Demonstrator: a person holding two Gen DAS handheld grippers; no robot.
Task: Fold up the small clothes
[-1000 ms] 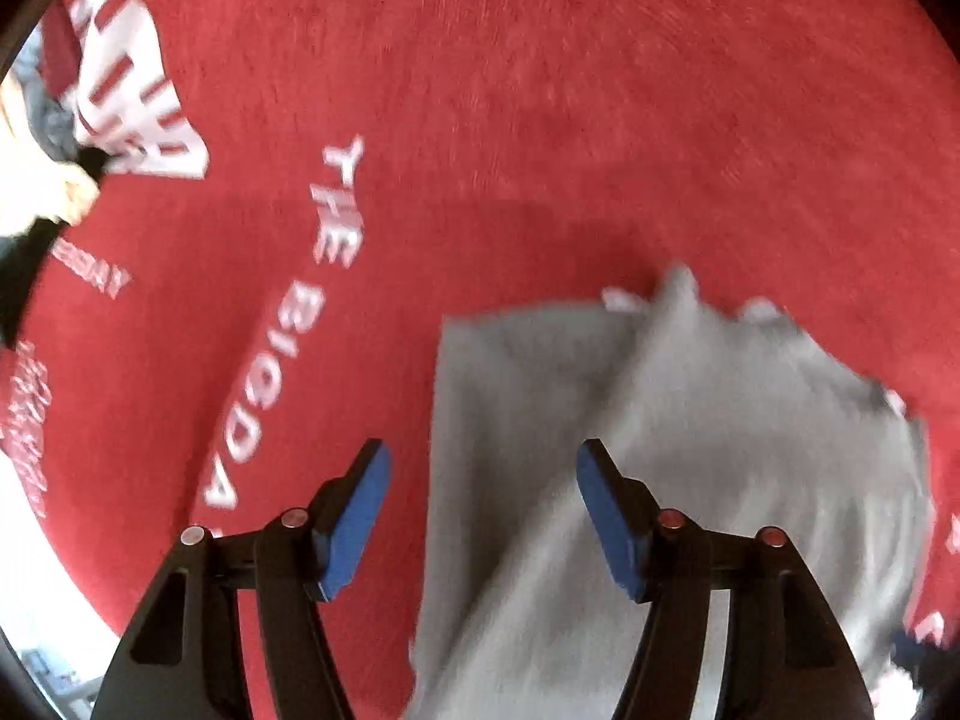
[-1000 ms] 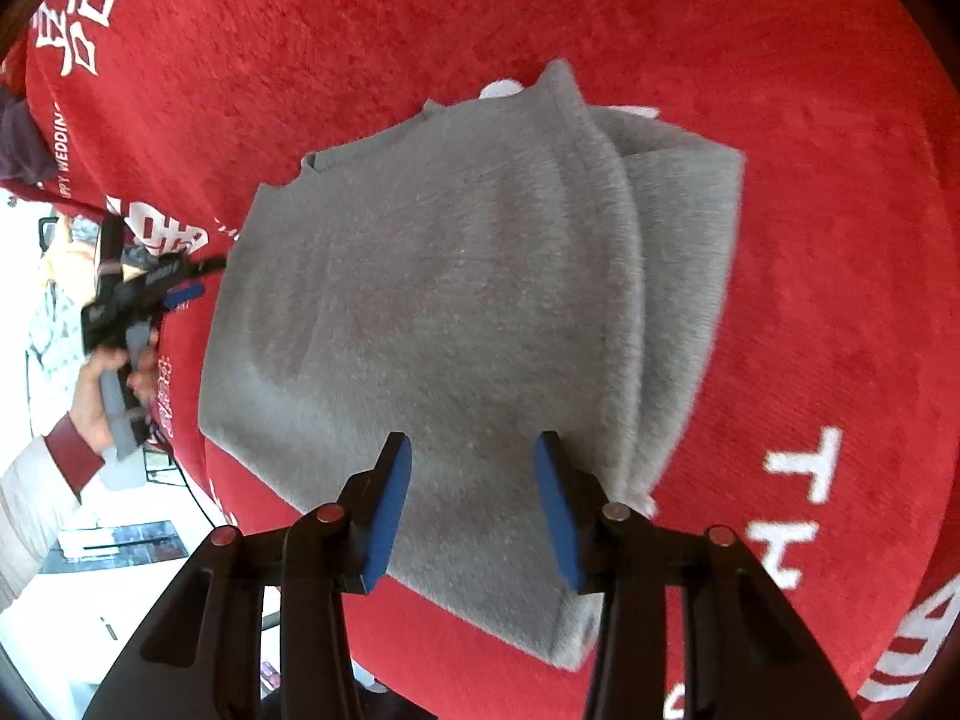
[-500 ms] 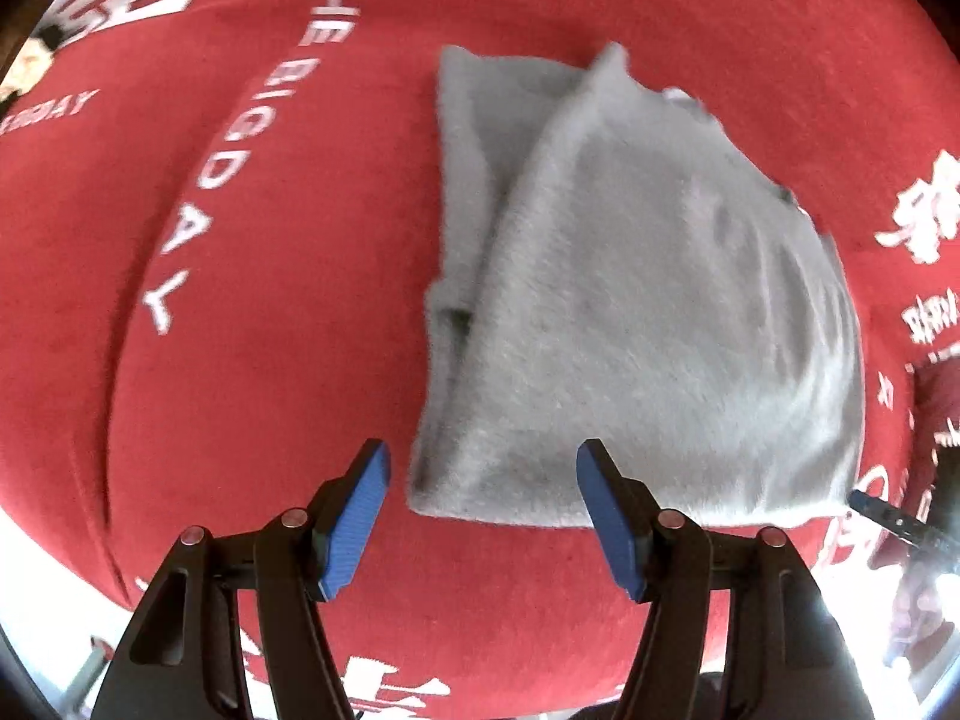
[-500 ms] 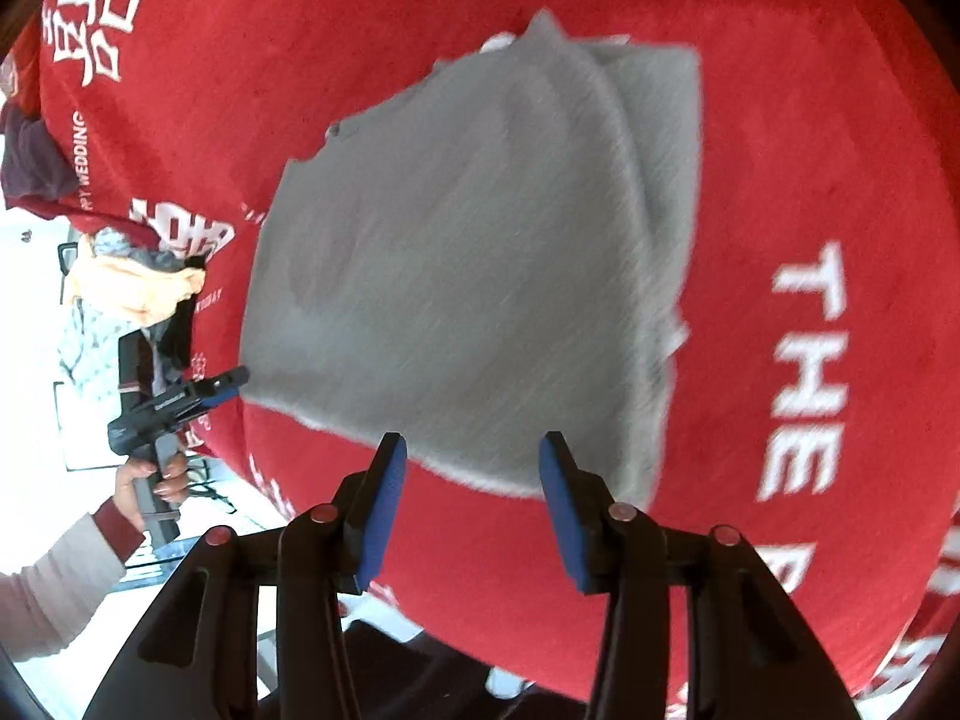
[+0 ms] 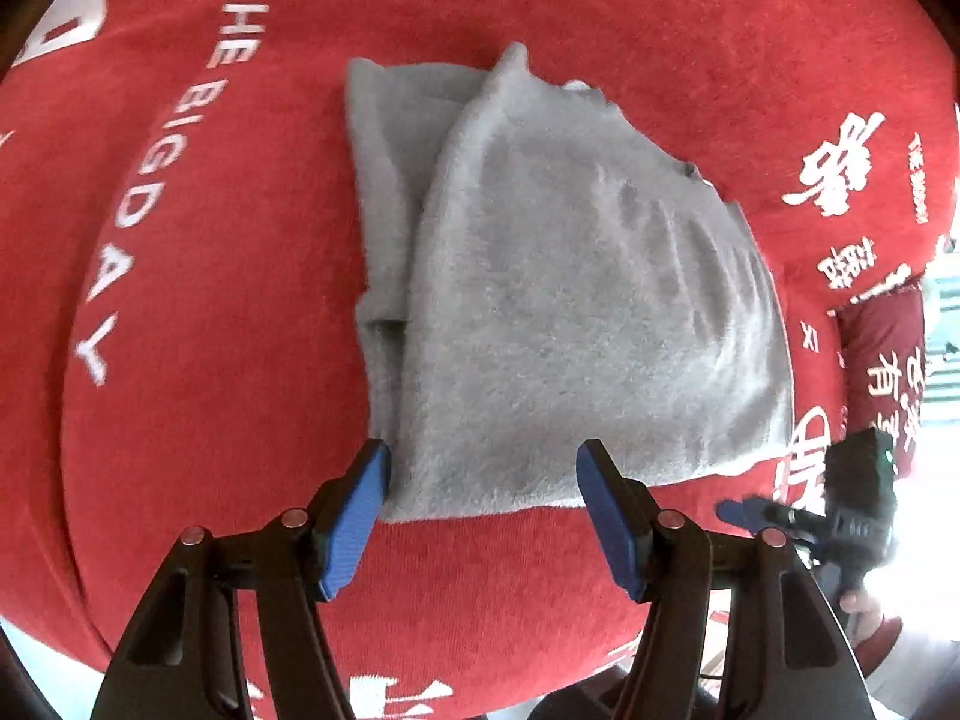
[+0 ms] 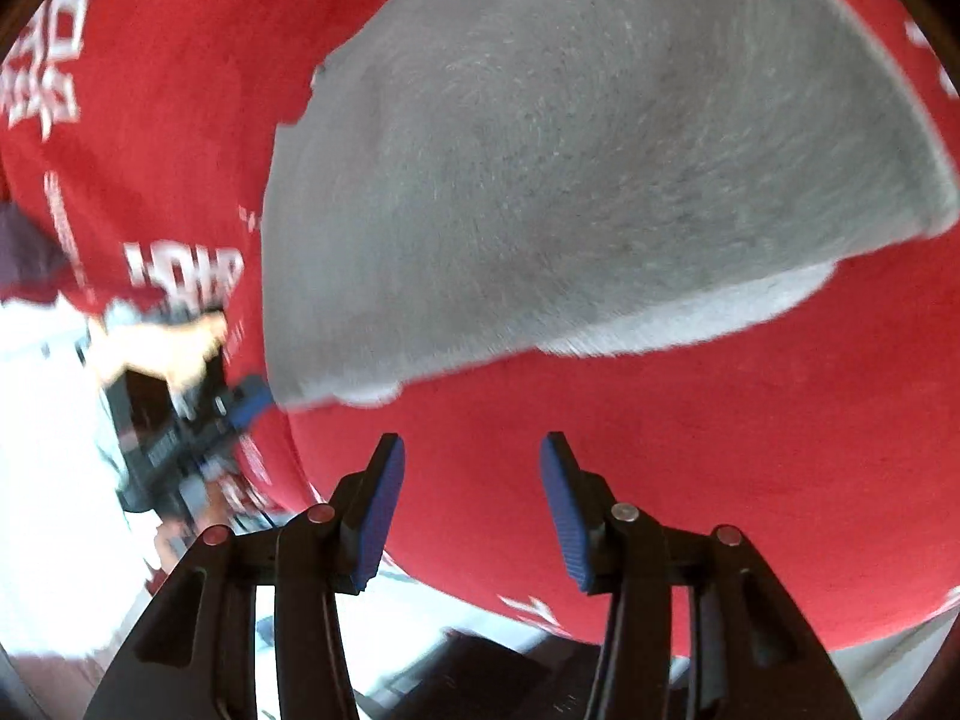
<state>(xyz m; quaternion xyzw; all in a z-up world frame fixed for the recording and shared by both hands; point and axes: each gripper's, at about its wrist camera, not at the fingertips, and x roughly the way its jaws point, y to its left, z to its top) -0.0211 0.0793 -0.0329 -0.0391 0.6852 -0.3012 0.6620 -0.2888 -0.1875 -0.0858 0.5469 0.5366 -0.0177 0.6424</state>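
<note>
A folded grey fleece garment (image 5: 570,312) lies flat on the red tablecloth (image 5: 180,420), with a narrower folded layer showing along its left side. My left gripper (image 5: 485,456) is open and hovers over the garment's near corner, its blue pads clear of the cloth. In the right wrist view the same garment (image 6: 570,150) fills the upper half, blurred. My right gripper (image 6: 473,444) is open over bare red cloth (image 6: 660,450), just short of the garment's edge, with nothing between its fingers.
White lettering "THE BIGDAY" (image 5: 150,192) runs along the left of the cloth. The right gripper (image 5: 840,510) and a hand (image 5: 858,600) show at the table's right edge. The left gripper (image 6: 198,420) appears blurred beside the garment. Bright floor lies beyond the table edges.
The left gripper swung back until the whole garment came into view, then held still. The right gripper rolled and dropped closer to the garment's near edge, which now looms larger.
</note>
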